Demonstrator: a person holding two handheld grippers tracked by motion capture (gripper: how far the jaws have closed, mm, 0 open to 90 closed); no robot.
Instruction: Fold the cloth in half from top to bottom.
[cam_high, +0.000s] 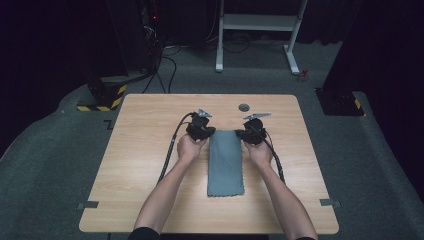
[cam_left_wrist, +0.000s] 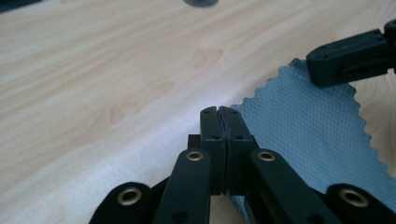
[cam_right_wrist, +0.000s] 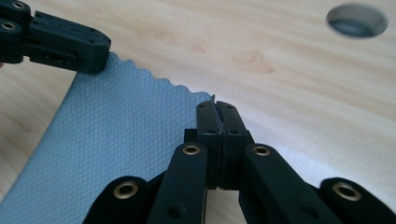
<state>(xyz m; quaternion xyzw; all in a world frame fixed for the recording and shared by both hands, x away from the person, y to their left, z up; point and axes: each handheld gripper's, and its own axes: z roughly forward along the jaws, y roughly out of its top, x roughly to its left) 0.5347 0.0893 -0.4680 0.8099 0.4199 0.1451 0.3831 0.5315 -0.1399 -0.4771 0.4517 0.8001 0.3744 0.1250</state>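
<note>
High view: your left gripper (cam_high: 208, 133) and right gripper (cam_high: 242, 134) flank the far corners of the folded grey zigzag-edged cloth (cam_high: 226, 165) lying mid light wooden table (cam_high: 150, 125).
Left gripper view: fingers (cam_left_wrist: 212, 123) pressed together at the cloth corner.
Right gripper view: fingers (cam_right_wrist: 227, 122) together at its corner; whether either pair pinches fabric, can't tell.

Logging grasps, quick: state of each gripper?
Left gripper: shut on the grey cloth's far left corner.
Right gripper: shut on its far right corner.

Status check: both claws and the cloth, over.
Left claw shut on cloth, far left corner. Right claw shut on far right corner. Cloth flat on table. Nothing in the way.
</note>
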